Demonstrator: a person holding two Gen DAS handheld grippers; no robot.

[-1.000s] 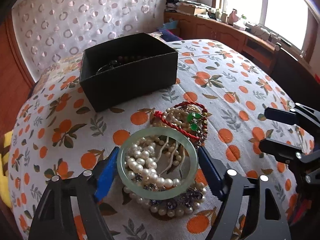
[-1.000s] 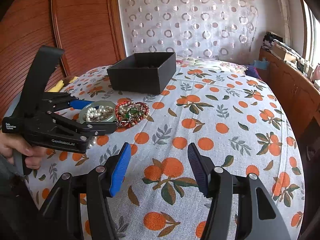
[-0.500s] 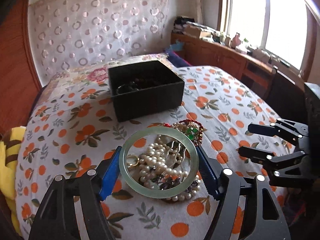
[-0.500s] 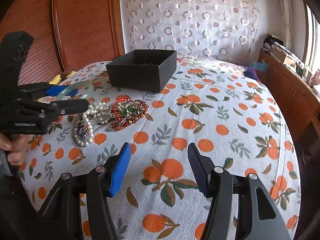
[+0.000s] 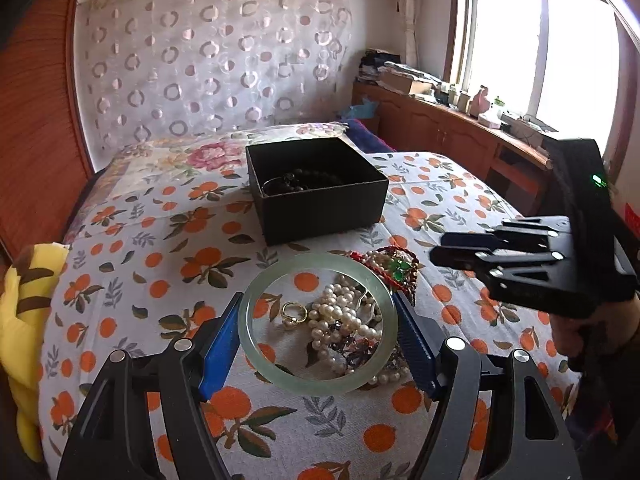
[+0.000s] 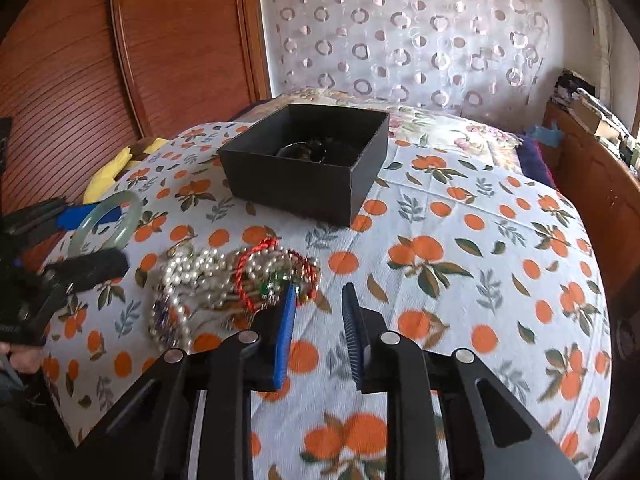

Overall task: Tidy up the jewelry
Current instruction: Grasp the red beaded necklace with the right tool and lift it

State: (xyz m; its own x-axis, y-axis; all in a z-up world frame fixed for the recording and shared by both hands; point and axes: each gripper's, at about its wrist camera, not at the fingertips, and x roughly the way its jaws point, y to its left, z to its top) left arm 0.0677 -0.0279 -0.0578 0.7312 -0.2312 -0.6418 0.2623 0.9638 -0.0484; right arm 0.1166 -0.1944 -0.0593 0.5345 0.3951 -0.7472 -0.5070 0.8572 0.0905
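left gripper [image 5: 320, 332] clamped the jade bangle [image 5: 256, 344] by its outer rim, raised above the jewelry pile [image 6: 224, 276] | right gripper [image 6: 318, 320] part-open, empty | risk: smooth bangle may slip before black box [image 5: 320, 204]

My left gripper [image 5: 319, 344] and right gripper [image 6: 319, 330] are black plastic frames (silver screws at the joints) with ribbed blue pads [image 5: 218, 348].

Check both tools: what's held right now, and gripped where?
Left tool holds the pale green bangle, pads clamped on opposite outer edges of the ring, lifted above the jewelry pile. Right tool is open and holds nothing.
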